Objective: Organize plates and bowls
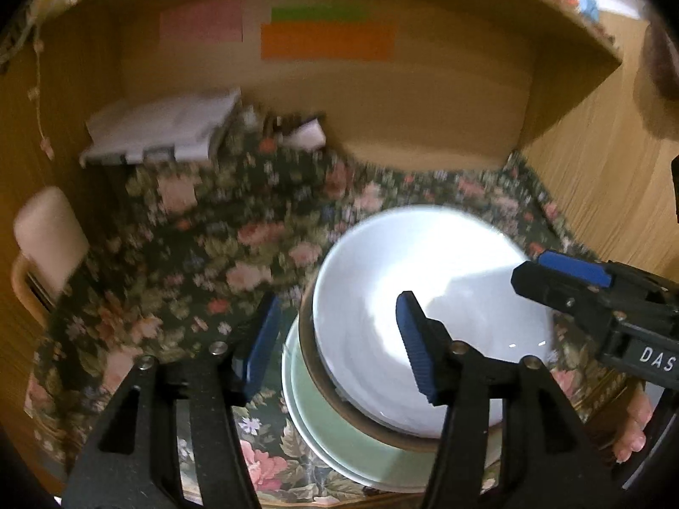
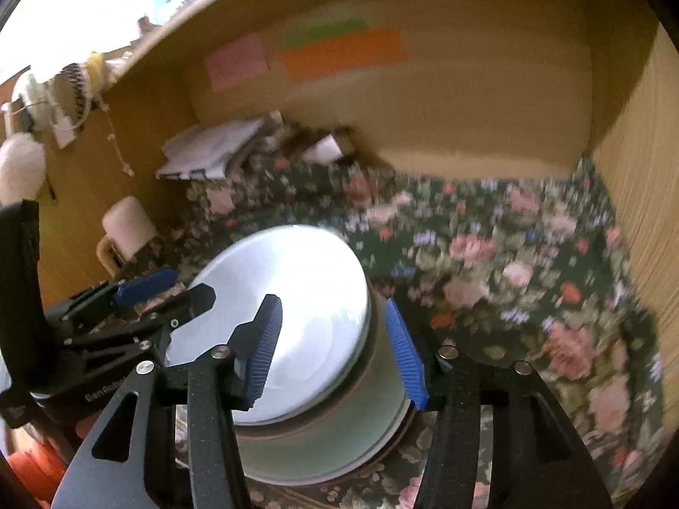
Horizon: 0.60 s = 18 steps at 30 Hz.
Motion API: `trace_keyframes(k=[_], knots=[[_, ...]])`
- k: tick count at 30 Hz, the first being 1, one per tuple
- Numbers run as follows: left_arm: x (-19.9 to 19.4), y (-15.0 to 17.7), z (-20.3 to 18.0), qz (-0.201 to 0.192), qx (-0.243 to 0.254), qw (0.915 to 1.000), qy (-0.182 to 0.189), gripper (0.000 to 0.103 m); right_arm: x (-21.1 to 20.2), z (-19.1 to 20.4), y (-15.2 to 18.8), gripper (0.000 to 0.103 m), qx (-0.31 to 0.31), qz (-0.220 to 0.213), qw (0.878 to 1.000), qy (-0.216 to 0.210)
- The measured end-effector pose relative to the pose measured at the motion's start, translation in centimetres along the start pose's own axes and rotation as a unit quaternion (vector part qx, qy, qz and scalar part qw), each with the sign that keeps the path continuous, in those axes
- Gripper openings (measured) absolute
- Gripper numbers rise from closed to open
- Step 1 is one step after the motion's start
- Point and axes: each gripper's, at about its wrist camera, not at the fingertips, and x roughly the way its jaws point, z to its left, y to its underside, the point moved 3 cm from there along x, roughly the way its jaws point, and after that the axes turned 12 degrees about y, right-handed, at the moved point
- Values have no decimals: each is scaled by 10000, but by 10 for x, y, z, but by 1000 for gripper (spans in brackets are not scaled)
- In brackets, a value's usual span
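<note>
**Stacked crockery, floral-covered bench inside a wooden alcove**

Item: white bowl [image 1: 445,297] sitting nested in a brown-rimmed bowl [image 1: 322,386], both resting on a pale green plate [image 1: 339,437]. The stack is standing near the front of the floral cloth [image 1: 191,233], mouth facing up, leaning slightly in both views. Being round, it is showing no long axis; the only axis is the vertical one through the stack.

Progress: stacking is looking done for these three pieces; no other plates or bowls are showing, so what remains cannot be told.

Left claw [image 1: 339,343]: standing part-open astride the near rim, pads pressing on nothing.

Right claw [image 2: 335,352]: likewise part-open, straddling the stack's right wall without gripping.
</note>
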Motion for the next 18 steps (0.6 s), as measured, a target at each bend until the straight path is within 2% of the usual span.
trace_keyframes(k=[4,9,13,16,18], knots=[[-32,-13,-12,-511,135,9986,7,63,-32,7,-10,48,-79,-509,9987,-46],[-77,-25,-24,-1227,182,9923,54,73,-69,15,-13,56,-212,-1118,9935,-14],[-102,-24,-35,-1600,352,9865,-1,83,-90,16,-12,66,-233,-1433,9894,-29],[-118,-22,-43,-1856,471,9815,-37,89,-102,16,-10,81,-211,-1654,9860,12],[-127,-19,-47,-1992,485,9788,-42,94,-112,16,-8,86,-204,-1789,9837,32]])
